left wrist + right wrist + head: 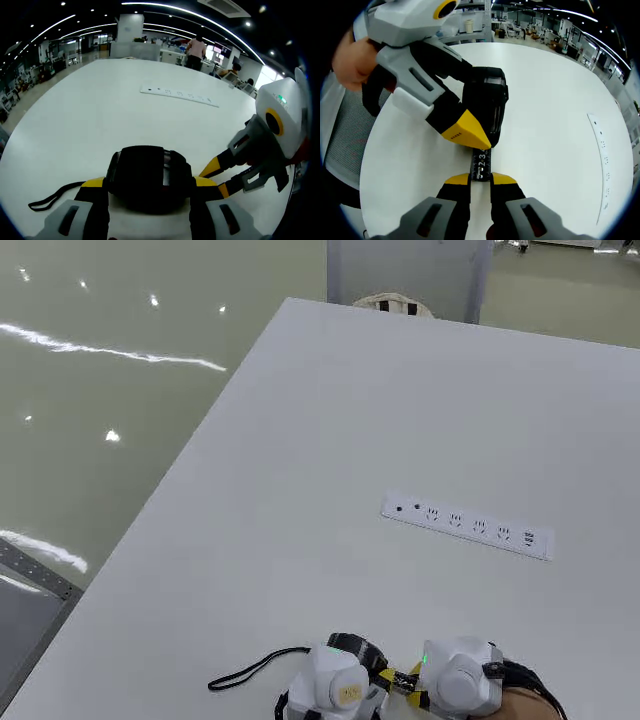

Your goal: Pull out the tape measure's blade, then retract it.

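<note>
- how many grippers were at work?
- two. the left gripper [150, 184] had its two jaws closed in on the tape measure [147, 165], with one yellow tip pressed to each side of the black case.
- and the second one?
- the right gripper [481, 180] had its jaws almost together, and the blade [481, 164] was pinched between its two yellow tips.
- how much blade was out?
- one short stretch. it ran from the mouth of the case to the right gripper's tips, and the numerals 2 and 3 could be read on it.
- where was the tape measure?
- low over the near part of the white tabletop [400, 410]. i couldn't tell whether the case rested on it. in the head view the two grippers sat side by side at the bottom edge, their tips nearly meeting.
- was anything hanging off the case?
- one thin black strap [255, 665]. it lay in a loop on the tabletop, out to the left of the left gripper.
- what else was on the tabletop?
- one white power strip [466, 525], well apart from the tape measure and nearer the middle. it had a single row of sockets, too small for me to count for sure.
- any people?
- one hand [350, 60] was wrapped round the left gripper's handle in the right gripper view. one person [196, 50] stood beyond the far edge.
</note>
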A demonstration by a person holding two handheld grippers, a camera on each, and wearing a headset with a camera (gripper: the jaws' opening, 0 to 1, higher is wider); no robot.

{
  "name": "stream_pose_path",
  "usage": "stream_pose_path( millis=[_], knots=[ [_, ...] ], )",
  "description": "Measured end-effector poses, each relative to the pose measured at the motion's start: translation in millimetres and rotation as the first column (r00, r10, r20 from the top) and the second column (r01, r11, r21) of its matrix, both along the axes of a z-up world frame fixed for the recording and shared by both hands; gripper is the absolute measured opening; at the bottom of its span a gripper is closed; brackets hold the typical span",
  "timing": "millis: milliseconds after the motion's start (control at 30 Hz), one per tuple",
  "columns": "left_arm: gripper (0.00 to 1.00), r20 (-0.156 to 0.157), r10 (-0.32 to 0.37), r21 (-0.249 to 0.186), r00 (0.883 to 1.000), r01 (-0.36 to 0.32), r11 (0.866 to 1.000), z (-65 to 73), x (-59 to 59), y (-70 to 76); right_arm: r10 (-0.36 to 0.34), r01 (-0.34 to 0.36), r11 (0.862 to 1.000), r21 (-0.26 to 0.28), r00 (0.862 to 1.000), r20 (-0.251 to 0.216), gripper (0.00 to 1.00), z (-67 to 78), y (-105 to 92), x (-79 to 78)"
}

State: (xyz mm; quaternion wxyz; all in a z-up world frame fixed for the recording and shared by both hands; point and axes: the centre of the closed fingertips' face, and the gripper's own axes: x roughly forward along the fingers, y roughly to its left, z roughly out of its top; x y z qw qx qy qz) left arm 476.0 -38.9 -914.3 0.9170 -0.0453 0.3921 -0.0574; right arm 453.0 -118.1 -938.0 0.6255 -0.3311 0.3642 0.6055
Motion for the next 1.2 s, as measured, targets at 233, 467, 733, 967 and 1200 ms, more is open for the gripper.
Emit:
stream_pose_path(
  millis=[233, 467, 733, 967, 1200],
  knots=[
    [0.62, 0.010, 0.001, -0.003, 1.000, -0.001, 1.000, 0.9, -0.2, 0.4, 0.017, -0.017, 1.000, 0.006, 0.999, 0.028, 0.14, 0.5, 2.0, -0.7],
    [0.62, 0.010, 0.002, -0.003, 1.000, -0.002, 1.000, 0.4, 0.3, 0.7, 0.012, -0.013, 1.000, 0.012, 0.998, 0.059, 0.14, 1.4, 4.6, 0.3],
    [0.61, 0.010, -0.004, 0.001, 1.000, 0.004, 1.000, 1.6, 0.0, 0.2, -0.073, 0.073, 0.997, 0.030, 0.997, 0.004, 0.14, 1.6, 7.9, 2.6],
    [0.61, 0.009, -0.008, 0.002, 1.000, 0.008, 1.000, 1.4, 0.3, -0.2, -0.056, 0.056, 0.998, 0.029, 0.998, 0.010, 0.14, 0.9, 11.4, 1.5],
    [0.61, 0.008, -0.008, 0.001, 1.000, 0.008, 1.000, 0.7, 0.4, -0.4, -0.047, 0.047, 0.999, 0.027, 0.999, 0.008, 0.14, 0.0, 13.9, 1.5]
  ],
)
